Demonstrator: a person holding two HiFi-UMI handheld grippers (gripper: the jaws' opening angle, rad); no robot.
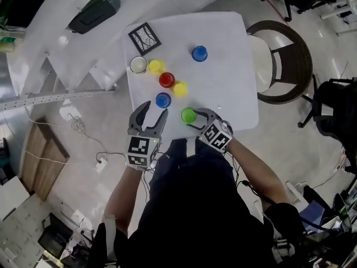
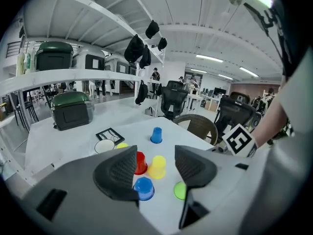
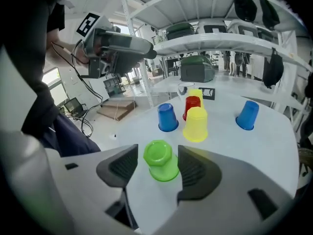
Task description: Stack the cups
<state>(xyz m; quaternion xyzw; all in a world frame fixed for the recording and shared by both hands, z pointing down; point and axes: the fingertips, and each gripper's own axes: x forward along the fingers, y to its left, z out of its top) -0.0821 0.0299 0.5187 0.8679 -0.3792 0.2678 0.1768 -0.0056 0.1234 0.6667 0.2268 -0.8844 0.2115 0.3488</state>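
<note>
A: Head view first. Where are the cups?
B: On the white table (image 1: 223, 32). The green cup (image 1: 188, 115) stands upside down at the near edge, with the right gripper (image 1: 196, 118) around it. The left gripper (image 1: 155, 109) is just beside the near blue cup (image 1: 163, 100). The red cup (image 1: 167, 80) and a yellow cup (image 1: 180, 89) stand behind.
A: Left gripper view?
B: The left gripper (image 2: 155, 156) has its jaws wide apart and grips nothing. The near blue cup (image 2: 144, 188) shows beside one jaw.
A: Right gripper view?
B: The right gripper (image 3: 155, 161) is spread, its jaws flanking the green cup (image 3: 160, 160) — close, but not clamped.
</note>
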